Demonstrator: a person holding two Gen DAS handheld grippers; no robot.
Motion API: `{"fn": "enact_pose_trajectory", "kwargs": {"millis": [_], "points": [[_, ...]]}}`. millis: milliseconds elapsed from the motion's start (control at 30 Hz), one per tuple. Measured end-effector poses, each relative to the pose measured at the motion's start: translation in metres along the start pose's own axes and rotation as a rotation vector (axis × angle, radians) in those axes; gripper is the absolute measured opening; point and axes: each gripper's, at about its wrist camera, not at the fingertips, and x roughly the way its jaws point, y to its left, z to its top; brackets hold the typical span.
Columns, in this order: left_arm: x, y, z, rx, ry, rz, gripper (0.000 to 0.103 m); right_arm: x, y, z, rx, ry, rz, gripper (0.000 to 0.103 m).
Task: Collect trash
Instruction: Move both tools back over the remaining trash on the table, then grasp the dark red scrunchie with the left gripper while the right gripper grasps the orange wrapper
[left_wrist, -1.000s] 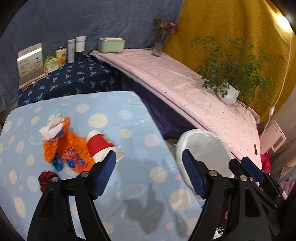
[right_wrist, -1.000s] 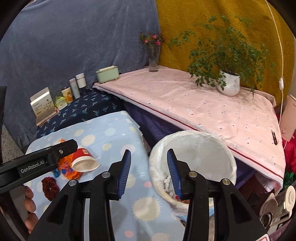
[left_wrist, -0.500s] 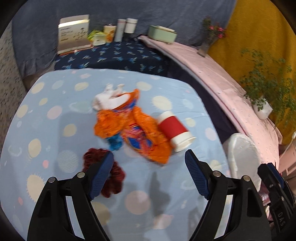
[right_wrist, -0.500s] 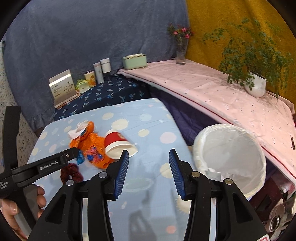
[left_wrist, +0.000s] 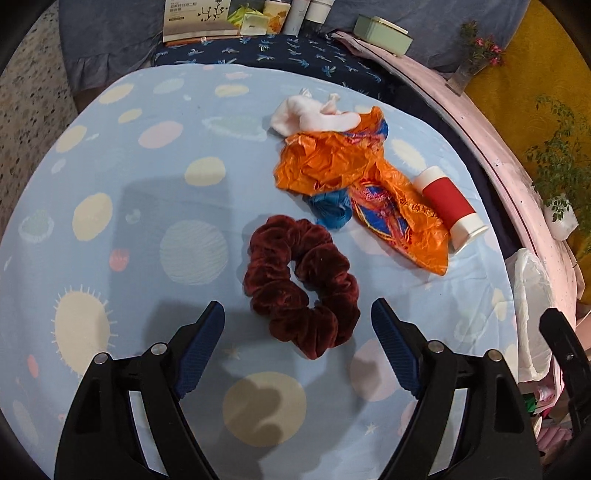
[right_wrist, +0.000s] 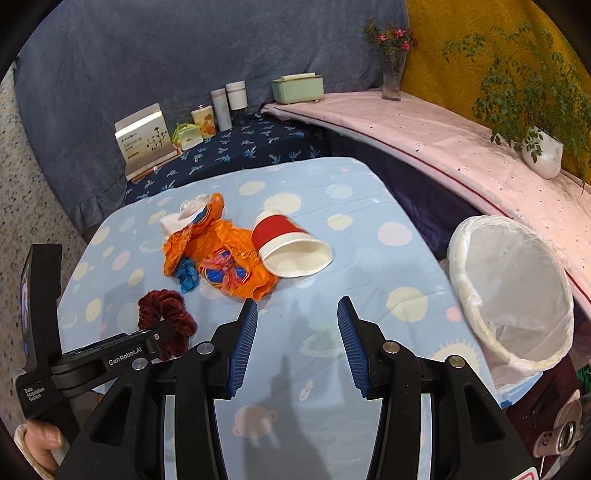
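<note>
L gripper (left_wrist: 297, 325) angled down over scrunchie (left_wrist: 299, 284), jaws apart, empty; R gripper (right_wrist: 297, 332) tilted down, jaws apart, empty

The left gripper (left_wrist: 297, 330) tilts steeply down, jaws wide apart and empty, while the right gripper (right_wrist: 297, 339), just beside it, holds its jaws half-parted, gripping nothing.

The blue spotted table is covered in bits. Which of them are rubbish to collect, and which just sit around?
For the job:
- crumpled orange plastic wrapper
- tipped red and white paper cup
- white crumpled tissue
- small blue scrap
- white lined bin

Just lying about, probably:
- dark red velvet scrunchie, though it may count as trash
- potted green plant
- mint green box
- flower vase
</note>
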Motion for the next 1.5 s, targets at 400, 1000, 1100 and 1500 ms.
{"fn": "enact_pose_trajectory", "kwargs": {"millis": [400, 1000, 1100, 1500], "points": [[0.016, -0.004, 0.001, 0.064, 0.024, -0.004, 0.056, 0.024, 0.016, -0.010, -0.013, 0.053, 0.014, 0.045], [-0.027, 0.030, 0.044, 0.009, -0.069, -0.065, 0.024, 0.070, 0.082, 0.046, -0.063, 0.070, 0.150, 0.045], [-0.030, 0.040, 0.057, -0.007, -0.084, -0.055, 0.024, 0.085, 0.098, 0.052, -0.074, 0.084, 0.155, 0.045], [-0.022, 0.057, 0.089, -0.030, -0.106, -0.037, 0.024, 0.135, 0.119, 0.055, -0.086, 0.155, 0.170, 0.032]]}}
